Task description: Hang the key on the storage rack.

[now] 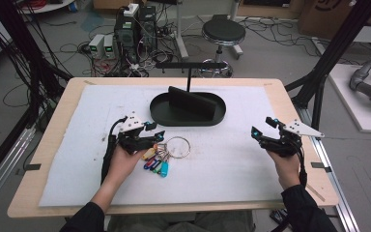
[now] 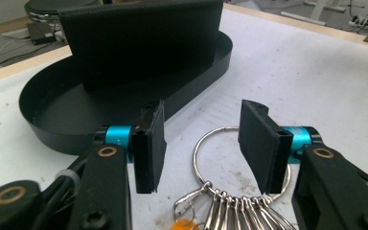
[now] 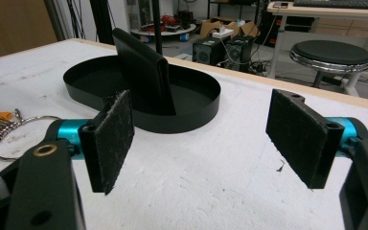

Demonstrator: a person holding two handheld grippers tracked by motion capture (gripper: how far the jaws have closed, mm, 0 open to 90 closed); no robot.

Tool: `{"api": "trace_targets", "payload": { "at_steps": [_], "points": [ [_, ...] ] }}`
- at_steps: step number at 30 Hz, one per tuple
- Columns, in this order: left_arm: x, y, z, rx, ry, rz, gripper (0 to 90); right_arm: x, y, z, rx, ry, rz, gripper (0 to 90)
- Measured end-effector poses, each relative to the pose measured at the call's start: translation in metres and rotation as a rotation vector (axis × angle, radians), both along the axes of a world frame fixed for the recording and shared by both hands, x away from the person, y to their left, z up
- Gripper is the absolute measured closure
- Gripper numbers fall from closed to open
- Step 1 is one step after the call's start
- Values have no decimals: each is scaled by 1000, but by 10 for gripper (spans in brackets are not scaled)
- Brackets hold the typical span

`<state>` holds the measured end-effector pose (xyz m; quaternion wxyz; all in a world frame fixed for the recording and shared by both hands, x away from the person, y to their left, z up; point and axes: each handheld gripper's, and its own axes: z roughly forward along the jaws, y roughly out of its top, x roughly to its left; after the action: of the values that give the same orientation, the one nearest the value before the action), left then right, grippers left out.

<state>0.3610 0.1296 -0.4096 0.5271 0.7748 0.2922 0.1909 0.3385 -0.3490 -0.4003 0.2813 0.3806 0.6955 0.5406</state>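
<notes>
Keys on a large ring [image 1: 178,146] lie between the spread jaws of the left hand-held gripper [image 1: 157,137], apparently lined up for grasping; the right hand-held gripper [image 1: 262,131] hovers released, well apart, over the desk [image 1: 53,116].

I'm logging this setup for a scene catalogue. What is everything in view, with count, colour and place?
Oval metal tray with upright divider: one, black, far centre of the table.
Large steel key ring: one, silver, on the mat between the left tool's open jaws.
Plastic key tags: several; yellow, blue, green, teal and red; clipped to the ring, near the left hand.
Foam mat: one, white, covering the tabletop.
Wooden table: one, pale, under the mat.
Round stool: one, black seat, on the floor beyond the table.
Left tool: one, black with blue accents, open.
Right tool: one, black with blue accents, open, at the table's right.
</notes>
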Motion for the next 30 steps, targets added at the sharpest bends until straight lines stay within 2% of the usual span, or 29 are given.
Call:
{"api": "trace_targets", "payload": {
  "at_steps": [5,7,11,15,16,17,20,26,30],
  "points": [
    [9,-9,-4,34,16,6,596,0,-1,0,3,-1,-4,252],
    [13,-12,-7,36,41,1,604,0,-2,0,5,2,-5,252],
    [20,-19,-12,67,74,-16,640,-1,-3,0,7,5,-8,252],
    [24,-28,-15,102,82,-28,735,-2,-4,0,3,5,-10,252],
    [25,-30,-16,104,90,-26,740,-2,-5,0,1,3,-10,252],
    [28,-34,-18,123,121,-30,740,-2,-5,0,1,4,-9,252],
    [31,-38,-20,138,124,-31,741,-3,-6,0,2,8,-10,252],
    [37,-46,-27,197,164,-21,755,-5,-9,0,0,10,-14,252],
    [39,-47,-31,219,191,-15,774,-5,-11,0,2,14,-16,252]
  ]
}}
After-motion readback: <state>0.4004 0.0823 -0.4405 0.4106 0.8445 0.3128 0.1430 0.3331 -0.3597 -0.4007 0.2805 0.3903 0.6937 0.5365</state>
